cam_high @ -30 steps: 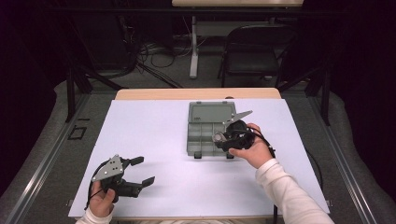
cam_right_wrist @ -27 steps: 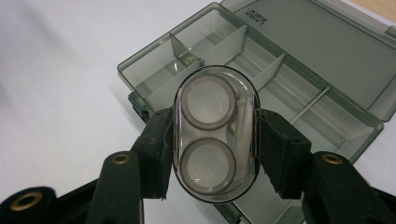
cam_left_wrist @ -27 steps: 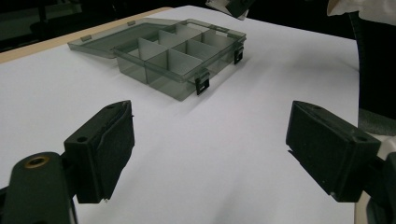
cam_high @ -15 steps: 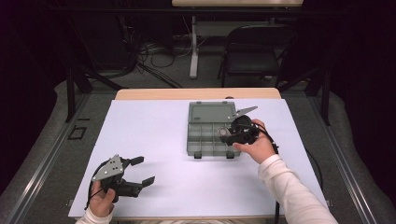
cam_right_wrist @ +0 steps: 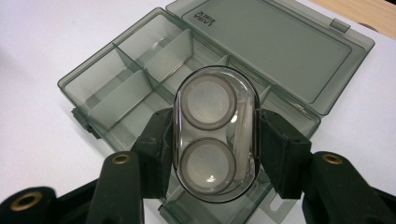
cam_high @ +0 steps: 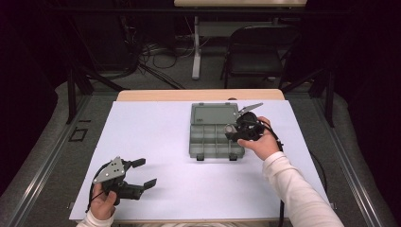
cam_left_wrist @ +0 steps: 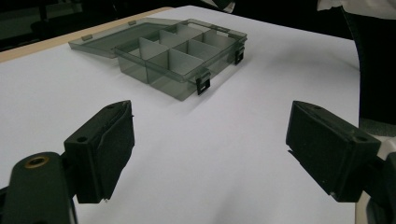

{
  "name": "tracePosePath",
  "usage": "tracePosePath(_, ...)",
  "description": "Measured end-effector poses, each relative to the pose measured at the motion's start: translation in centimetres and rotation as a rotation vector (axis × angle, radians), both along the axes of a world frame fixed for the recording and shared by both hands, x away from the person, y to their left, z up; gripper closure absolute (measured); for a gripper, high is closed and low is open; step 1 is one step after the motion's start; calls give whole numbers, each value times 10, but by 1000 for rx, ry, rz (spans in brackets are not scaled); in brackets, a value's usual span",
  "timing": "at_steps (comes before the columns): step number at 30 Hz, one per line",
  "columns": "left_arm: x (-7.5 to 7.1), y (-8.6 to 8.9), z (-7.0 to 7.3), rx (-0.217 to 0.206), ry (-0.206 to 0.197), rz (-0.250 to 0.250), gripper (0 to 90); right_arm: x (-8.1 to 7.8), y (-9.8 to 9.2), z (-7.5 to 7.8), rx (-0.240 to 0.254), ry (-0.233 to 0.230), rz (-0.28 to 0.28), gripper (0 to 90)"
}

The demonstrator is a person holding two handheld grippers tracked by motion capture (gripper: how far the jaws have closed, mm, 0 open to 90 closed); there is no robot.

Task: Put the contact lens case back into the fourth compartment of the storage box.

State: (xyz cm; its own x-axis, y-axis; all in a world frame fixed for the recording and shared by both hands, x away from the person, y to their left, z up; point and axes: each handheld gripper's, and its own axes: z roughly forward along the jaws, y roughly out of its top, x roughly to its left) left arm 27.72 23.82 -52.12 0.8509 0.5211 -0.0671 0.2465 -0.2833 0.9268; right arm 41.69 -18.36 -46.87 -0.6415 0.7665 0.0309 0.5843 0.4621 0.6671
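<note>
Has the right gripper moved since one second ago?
Yes. The right gripper has shifted slightly to the right over the open box, toward its right edge.

Open organizer box (cam_high: 215,137) amid bare tabletop (cam_high: 156,137)

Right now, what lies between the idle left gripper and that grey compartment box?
Only bare white sheet between the left gripper and the box, in the left gripper view.

Right hand-held gripper (cam_high: 230,131) over the open grey compartment box (cam_high: 213,135) — left hand-held gripper (cam_high: 144,173) apart.
</note>
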Motion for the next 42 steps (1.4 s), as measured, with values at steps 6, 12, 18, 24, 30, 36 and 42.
tracePosePath(6, 0, 0, 0, 1, -1, 0, 159, 5, -3, -1, 8, 4, -20, 487)
tracePosePath(12, 0, 0, 0, 1, -1, -1, 159, 10, -7, -4, 17, 6, -40, 487)
tracePosePath(18, 0, 0, 0, 1, -1, -1, 159, 15, -12, -7, 30, 6, -61, 487)
tracePosePath(24, 0, 0, 0, -1, -1, 0, 160, 21, -15, -11, 35, 13, -78, 487)
tracePosePath(30, 0, 0, 0, 0, 0, -1, 159, 25, -16, -14, 40, 25, -93, 487)
tracePosePath(36, 0, 0, 0, 0, -1, -1, 160, 28, -17, -18, 44, 30, -90, 487)
tracePosePath(42, 0, 0, 0, 0, 0, 0, 159, 32, -16, -21, 40, 36, -96, 487)
